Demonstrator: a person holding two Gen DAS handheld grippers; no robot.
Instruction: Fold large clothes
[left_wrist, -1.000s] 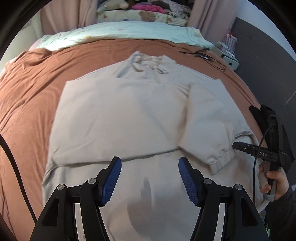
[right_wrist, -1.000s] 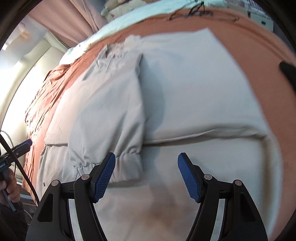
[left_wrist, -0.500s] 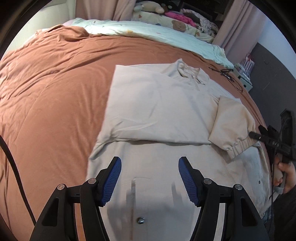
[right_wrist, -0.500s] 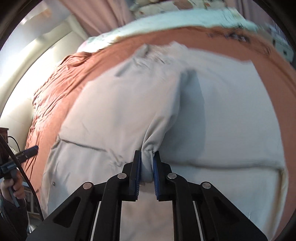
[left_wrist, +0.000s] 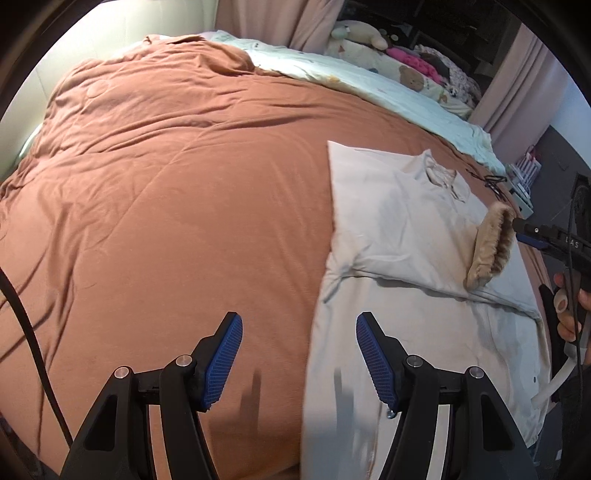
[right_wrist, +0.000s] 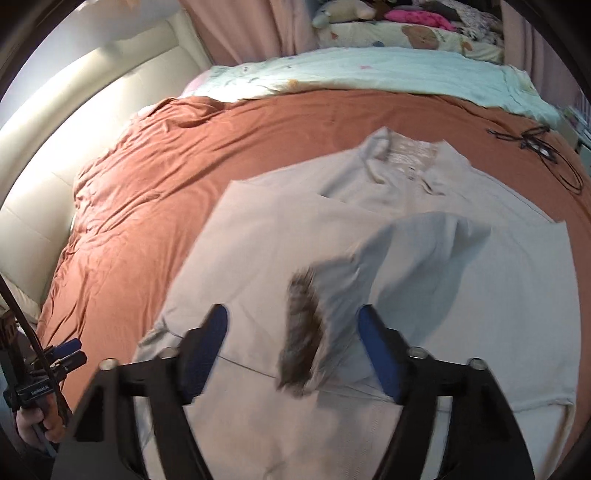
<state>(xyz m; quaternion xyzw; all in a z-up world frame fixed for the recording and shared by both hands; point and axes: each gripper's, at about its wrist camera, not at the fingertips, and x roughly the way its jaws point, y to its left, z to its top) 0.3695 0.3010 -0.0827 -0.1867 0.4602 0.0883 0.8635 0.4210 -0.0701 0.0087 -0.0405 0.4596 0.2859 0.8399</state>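
Observation:
A beige collared garment (left_wrist: 388, 206) lies flat on the brown duvet (left_wrist: 166, 206), its left sleeve folded across the chest. My left gripper (left_wrist: 299, 321) hangs open over the garment's lower left edge, half above bare duvet, with nothing between its fingers. My right gripper (right_wrist: 291, 314) is above the garment (right_wrist: 280, 236) and its jaws are opening. The right sleeve's ribbed cuff (right_wrist: 303, 332) is lifted and blurred between the pads, which stand apart from it. In the left wrist view that cuff (left_wrist: 491, 247) hangs at the right gripper's (left_wrist: 532, 236) tip.
A mint blanket (right_wrist: 369, 70) and plush toys (left_wrist: 358, 31) lie beyond the duvet. A black cable (right_wrist: 535, 144) is coiled at the bed's far right. A cream padded headboard (right_wrist: 74, 122) runs along the left. A hand (left_wrist: 569, 310) holds the right gripper's handle.
My left gripper slid left from mid-garment to its left edge. My right gripper shut on the right sleeve's cuff, lifted it over the body, and now stands wide with the cuff loose.

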